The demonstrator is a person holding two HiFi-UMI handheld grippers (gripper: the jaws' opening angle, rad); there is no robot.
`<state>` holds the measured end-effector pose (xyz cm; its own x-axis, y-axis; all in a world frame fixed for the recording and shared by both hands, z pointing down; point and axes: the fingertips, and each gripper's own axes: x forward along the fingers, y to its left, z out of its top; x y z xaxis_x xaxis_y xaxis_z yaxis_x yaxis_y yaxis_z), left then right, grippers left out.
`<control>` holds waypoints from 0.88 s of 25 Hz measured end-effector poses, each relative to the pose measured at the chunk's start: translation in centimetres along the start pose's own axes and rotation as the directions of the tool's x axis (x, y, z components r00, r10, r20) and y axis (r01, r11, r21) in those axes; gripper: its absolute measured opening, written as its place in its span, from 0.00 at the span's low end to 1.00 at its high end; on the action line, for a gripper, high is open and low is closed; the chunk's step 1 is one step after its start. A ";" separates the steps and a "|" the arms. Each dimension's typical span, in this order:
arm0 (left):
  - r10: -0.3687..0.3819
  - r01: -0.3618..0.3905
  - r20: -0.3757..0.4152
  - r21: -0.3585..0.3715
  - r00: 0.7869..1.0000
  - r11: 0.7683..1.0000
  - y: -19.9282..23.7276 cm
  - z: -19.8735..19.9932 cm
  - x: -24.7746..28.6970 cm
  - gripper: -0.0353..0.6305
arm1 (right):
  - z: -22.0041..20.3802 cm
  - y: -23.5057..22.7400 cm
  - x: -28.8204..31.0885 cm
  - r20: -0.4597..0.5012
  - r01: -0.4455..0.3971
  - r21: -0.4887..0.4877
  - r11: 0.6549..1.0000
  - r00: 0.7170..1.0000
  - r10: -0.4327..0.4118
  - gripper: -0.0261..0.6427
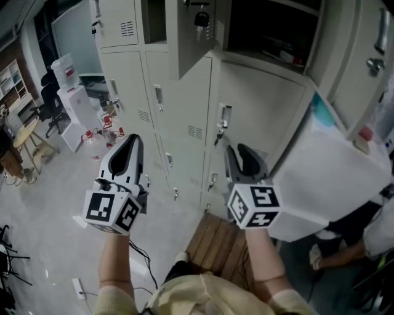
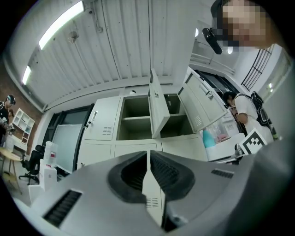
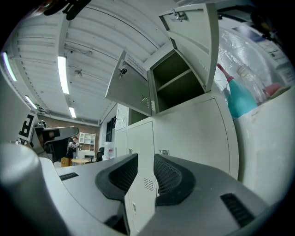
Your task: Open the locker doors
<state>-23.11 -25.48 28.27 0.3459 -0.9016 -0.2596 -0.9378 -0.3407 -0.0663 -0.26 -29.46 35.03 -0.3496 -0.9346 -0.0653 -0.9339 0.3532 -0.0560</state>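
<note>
Black ribbed pads (image 2: 126, 175) of the left gripper (image 1: 130, 140) met at their tips with nothing between them, while the right gripper (image 1: 242, 151) held its jaws a little apart, also empty. Both pointed at the bank of pale metal lockers (image 1: 184, 132) just ahead. Two top doors (image 1: 194, 37) hung open, one with a padlock (image 1: 201, 18) on it; the middle door (image 1: 261, 107) before the right gripper was shut, its handle (image 1: 223, 115) at its left edge. The step looked like the approach to that door. Next, one gripper would need to reach the handle, close on it and pull outward
</note>
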 end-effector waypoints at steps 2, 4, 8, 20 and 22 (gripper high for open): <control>0.006 -0.007 -0.026 -0.030 1.000 1.000 0.4 -1.6 -0.3 0.08 | -0.6 0.0 0.1 -0.011 0.003 0.006 1.000 1.000 -0.003 0.17; 0.006 -0.010 -0.056 -0.061 0.998 0.998 0.8 -3.4 -0.7 0.08 | -1.2 0.1 0.3 -0.022 0.000 0.012 1.000 1.000 0.000 0.17; 0.009 -0.025 -0.117 -0.128 0.993 0.991 1.4 -6.8 -1.7 0.08 | -2.5 0.4 0.5 -0.045 -0.006 0.023 1.000 0.999 0.007 0.17; 0.091 -0.132 -0.254 -0.147 0.963 0.980 3.6 -12.8 -5.6 0.08 | -5.5 0.5 -0.8 -0.081 -0.007 0.072 0.997 0.997 0.013 0.17; 0.091 -0.136 -0.270 -0.153 0.959 0.979 3.6 -13.4 -6.1 0.08 | -5.9 0.4 -1.1 -0.085 -0.005 0.076 0.997 0.996 0.012 0.17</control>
<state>-28.21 -24.71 42.49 0.2541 -0.9672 0.0050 -0.9606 -0.2518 0.1179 -0.67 -28.54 40.93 -0.3656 -0.9306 0.0185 -0.9236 0.3603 -0.1307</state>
